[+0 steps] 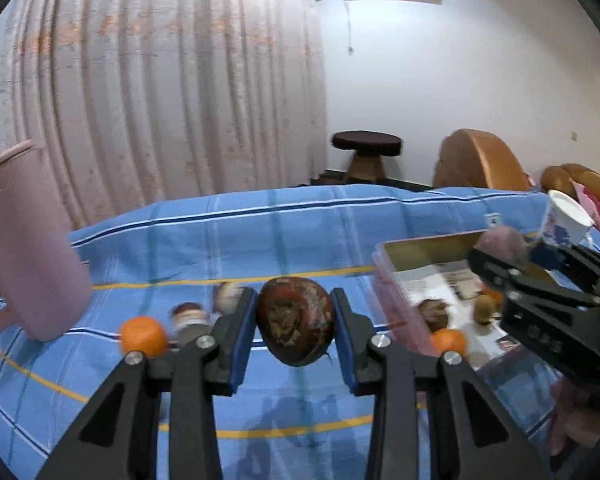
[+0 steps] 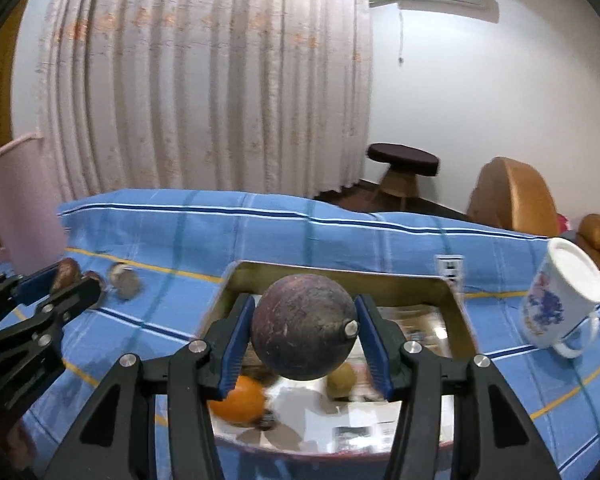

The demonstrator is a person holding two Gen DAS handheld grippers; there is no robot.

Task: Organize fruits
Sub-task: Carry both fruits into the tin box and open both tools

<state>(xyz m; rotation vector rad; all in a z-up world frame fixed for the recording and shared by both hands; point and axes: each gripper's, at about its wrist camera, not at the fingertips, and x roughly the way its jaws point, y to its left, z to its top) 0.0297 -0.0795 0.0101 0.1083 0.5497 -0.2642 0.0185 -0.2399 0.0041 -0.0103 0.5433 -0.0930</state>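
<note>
My left gripper (image 1: 295, 322) is shut on a dark red-brown fruit (image 1: 296, 320) and holds it above the blue cloth. My right gripper (image 2: 305, 330) is shut on a round dark purple fruit (image 2: 304, 326) above the open tray (image 2: 340, 276). The tray holds an orange (image 2: 240, 402), a greenish-brown fruit (image 2: 342, 380) and a small dark one (image 2: 266, 424). In the left wrist view the tray (image 1: 420, 246) lies at the right with an orange (image 1: 449, 341) and brown fruits (image 1: 434, 314). An orange (image 1: 143, 335) and several dark fruits (image 1: 188, 316) lie on the cloth at the left.
A pink jug (image 1: 24, 248) stands at the left on the blue checked cloth (image 1: 260, 224). A white patterned mug (image 2: 560, 304) stands right of the tray. Behind are a curtain, a dark stool (image 1: 366, 152) and brown chairs (image 1: 480, 160).
</note>
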